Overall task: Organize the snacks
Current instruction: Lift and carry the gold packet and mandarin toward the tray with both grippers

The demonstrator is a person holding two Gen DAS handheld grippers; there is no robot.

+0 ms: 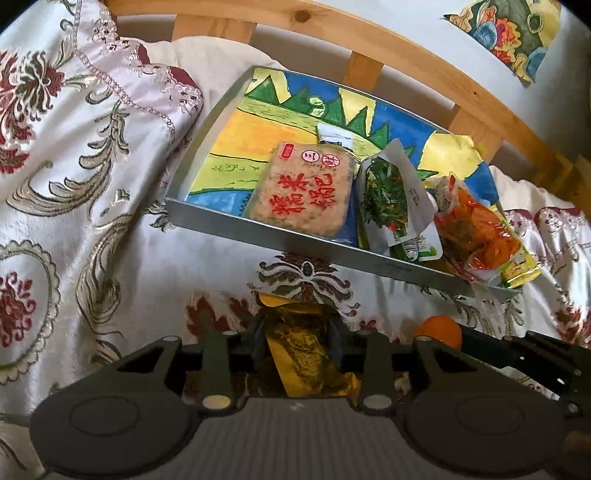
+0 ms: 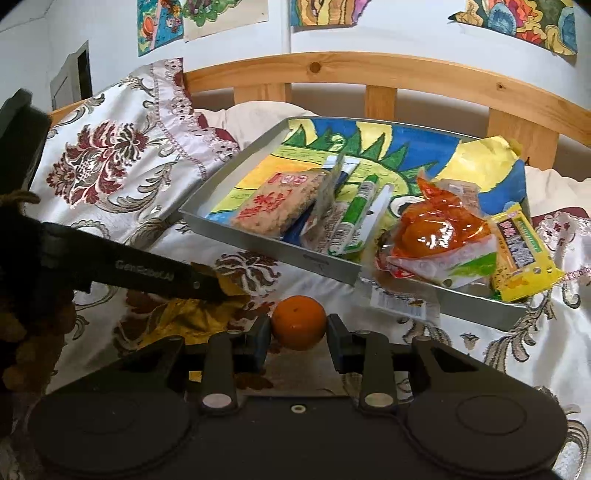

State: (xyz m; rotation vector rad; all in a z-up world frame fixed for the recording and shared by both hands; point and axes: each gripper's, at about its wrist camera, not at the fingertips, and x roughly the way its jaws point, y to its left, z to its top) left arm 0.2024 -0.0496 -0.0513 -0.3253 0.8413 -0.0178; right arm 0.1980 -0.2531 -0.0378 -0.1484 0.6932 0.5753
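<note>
My left gripper (image 1: 298,332) is shut on a crumpled gold-yellow snack packet (image 1: 303,354) that lies on the bedspread, just in front of the tray. In the right wrist view its dark fingers (image 2: 166,273) reach in from the left onto that packet (image 2: 192,314). My right gripper (image 2: 298,334) is shut on a small orange (image 2: 299,317), with a pad on either side. The grey metal tray (image 1: 295,240) holds a rice-cracker pack (image 1: 299,192), a green vegetable pouch (image 1: 388,199), an orange-red pouch (image 2: 436,232) and a yellow bar pack (image 2: 524,258).
The tray (image 2: 258,243) rests tilted on a floral bedspread (image 1: 110,258), lined with a coloured drawing. A patterned pillow (image 1: 74,110) lies to its left. A wooden headboard (image 2: 369,66) runs behind it, and drawings (image 2: 517,22) hang on the wall.
</note>
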